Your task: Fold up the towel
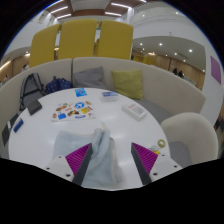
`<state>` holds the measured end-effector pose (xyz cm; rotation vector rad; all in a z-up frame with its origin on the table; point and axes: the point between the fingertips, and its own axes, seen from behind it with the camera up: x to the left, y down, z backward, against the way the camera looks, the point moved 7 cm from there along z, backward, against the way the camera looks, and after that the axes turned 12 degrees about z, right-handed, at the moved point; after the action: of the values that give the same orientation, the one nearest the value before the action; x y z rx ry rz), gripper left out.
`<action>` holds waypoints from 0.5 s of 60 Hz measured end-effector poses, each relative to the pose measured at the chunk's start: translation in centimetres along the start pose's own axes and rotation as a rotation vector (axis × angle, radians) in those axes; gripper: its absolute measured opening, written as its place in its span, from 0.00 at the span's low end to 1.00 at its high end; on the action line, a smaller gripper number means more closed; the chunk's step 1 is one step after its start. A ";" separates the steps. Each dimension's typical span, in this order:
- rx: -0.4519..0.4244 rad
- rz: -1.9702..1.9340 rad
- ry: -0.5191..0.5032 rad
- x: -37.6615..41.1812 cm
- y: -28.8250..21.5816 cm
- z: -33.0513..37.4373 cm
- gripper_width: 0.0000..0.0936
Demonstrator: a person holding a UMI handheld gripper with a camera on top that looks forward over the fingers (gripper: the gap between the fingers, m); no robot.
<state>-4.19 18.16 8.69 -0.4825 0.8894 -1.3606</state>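
A pale grey towel (pixel 103 157) lies crumpled on the white table, bunched between the gripper's fingers.

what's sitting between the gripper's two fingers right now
In the gripper view, the grey towel lies bunched on the white table between the open gripper fingers.

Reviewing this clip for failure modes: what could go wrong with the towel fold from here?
The towel lies bunched between the open gripper fingers, so closing may catch several layers or only a loose edge. Dragging it across the white table could disturb the cards just beyond it.
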 end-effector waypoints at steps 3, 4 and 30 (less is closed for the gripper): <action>-0.011 -0.012 0.002 -1.5 -0.3 2.7 0.94; -0.016 -0.017 -0.001 -2.0 -0.4 3.9 0.94; -0.042 -0.011 -0.030 -9.7 2.0 41.2 0.93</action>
<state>29.43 20.01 34.44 -0.5391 0.8936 -1.3436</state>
